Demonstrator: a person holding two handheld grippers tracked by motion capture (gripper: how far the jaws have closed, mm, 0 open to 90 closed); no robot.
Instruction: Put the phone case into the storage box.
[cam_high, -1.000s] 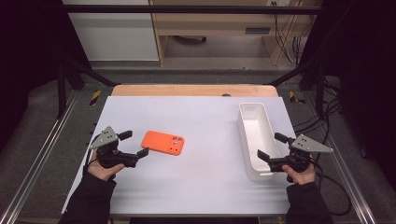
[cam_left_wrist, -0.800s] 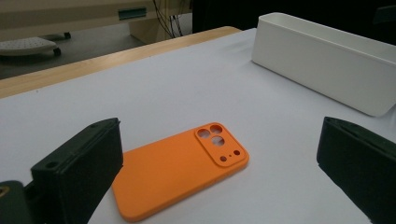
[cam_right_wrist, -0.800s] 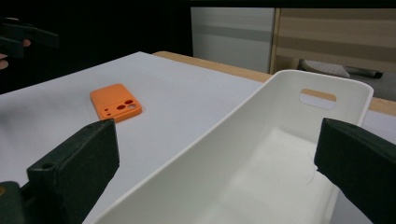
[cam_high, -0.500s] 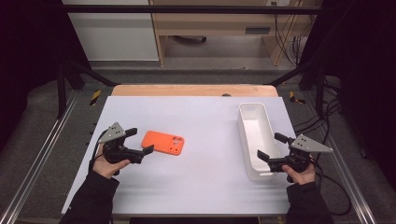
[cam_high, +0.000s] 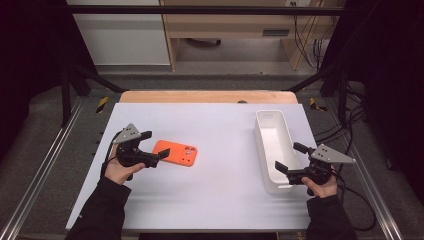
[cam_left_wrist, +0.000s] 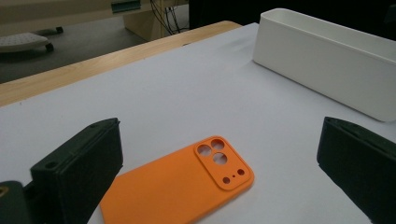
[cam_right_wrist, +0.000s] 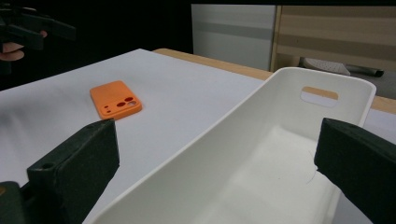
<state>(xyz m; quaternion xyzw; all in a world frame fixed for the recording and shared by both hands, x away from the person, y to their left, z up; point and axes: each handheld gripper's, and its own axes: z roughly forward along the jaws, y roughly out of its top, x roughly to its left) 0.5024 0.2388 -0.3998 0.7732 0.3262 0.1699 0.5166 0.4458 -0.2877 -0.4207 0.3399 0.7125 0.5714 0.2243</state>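
Even overhead light keeps my white table (cam_high: 220, 200) bright, while the room at nine and three o'clock sinks into black. Shadows are faint and soft. My own jaws loom blurred at six o'clock; the orange phone case (cam_left_wrist: 180, 184) looks sharp.

The phone case (cam_left_wrist: 187, 184) appeared as matt orange plastic, smooth. The bin (cam_right_wrist: 261, 154) was smooth white plastic with slight sheen. Beyond it, the table (cam_high: 210, 97) edge showed bare wood.
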